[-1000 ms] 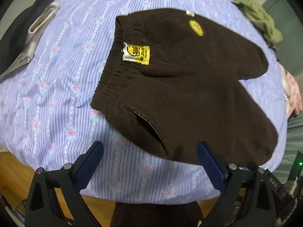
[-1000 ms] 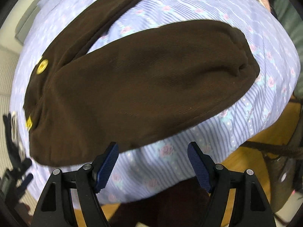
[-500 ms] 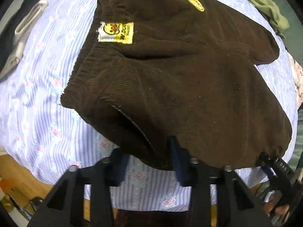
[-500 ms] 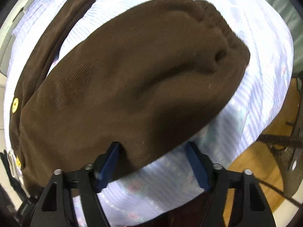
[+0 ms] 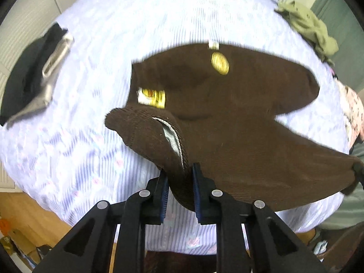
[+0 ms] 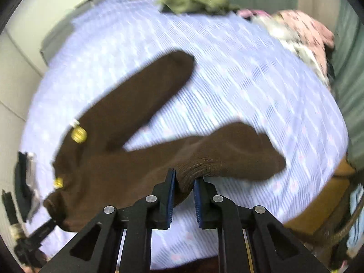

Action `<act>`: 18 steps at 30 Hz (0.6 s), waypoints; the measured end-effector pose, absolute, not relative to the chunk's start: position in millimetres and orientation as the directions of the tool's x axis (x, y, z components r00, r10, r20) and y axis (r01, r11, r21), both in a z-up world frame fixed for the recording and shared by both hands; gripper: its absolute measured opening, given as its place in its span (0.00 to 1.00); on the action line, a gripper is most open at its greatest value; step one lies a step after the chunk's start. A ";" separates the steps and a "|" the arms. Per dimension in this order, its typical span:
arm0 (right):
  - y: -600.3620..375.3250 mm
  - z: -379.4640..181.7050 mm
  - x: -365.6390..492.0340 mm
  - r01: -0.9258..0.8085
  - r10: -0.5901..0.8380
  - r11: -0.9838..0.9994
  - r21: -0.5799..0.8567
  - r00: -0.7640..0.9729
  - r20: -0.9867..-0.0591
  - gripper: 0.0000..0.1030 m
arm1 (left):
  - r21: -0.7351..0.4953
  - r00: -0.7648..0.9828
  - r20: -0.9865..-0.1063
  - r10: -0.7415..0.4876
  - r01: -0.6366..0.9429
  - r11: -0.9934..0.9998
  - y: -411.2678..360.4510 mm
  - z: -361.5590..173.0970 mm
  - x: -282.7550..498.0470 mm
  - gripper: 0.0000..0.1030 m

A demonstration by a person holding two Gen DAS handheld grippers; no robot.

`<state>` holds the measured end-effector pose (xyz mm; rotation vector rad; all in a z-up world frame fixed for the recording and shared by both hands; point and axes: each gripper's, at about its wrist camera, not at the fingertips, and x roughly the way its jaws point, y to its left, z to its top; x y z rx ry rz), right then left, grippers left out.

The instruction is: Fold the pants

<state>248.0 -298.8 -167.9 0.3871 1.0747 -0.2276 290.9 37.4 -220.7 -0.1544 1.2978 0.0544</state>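
Left wrist view: the left tongs, whose jaws have just been closing, are clamped on the near waistband corner of the brown corduroy pants, beside the gaping side pocket with its pale lining. The gripped corner is lifted off the bed, which carries a lilac striped sheet printed with small pink flowers; the rest of the pants lies near the middle of the bed. A yellow label sits inside the waistband and an oval yellow patch lies farther back on the fabric. The tip of the right tongs shows at the far right, holding the cuff of the near leg. A folded black and grey garment rests by the bed's left edge, and a crumpled olive garment at its far right corner.

Right wrist view: the right tongs, their jaws also just closed in, pinch the ribbed cuff of the near leg, raised above the sheet. The other leg lies flat, angled toward the far side of the bed. A pink patterned garment is heaped at the bed's right edge. Both views are motion-blurred.
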 end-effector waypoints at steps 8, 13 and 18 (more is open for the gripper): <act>-296.0 -142.5 326.0 0.300 0.009 0.930 0.210 0.554 -0.832 0.14 | -0.126 0.377 -0.925 -0.047 -0.188 0.974 50.7 -179.1 346.5 0.18; -286.4 -136.2 391.0 0.282 0.009 0.938 0.201 0.559 -0.829 0.14 | -0.136 0.393 -0.919 -0.037 -0.225 0.965 60.0 -186.5 395.7 0.18; -277.3 -155.3 458.3 0.268 0.008 0.948 0.173 0.521 -0.853 0.14 | -0.134 0.352 -0.936 -0.029 -0.278 0.951 75.4 -204.8 443.0 0.18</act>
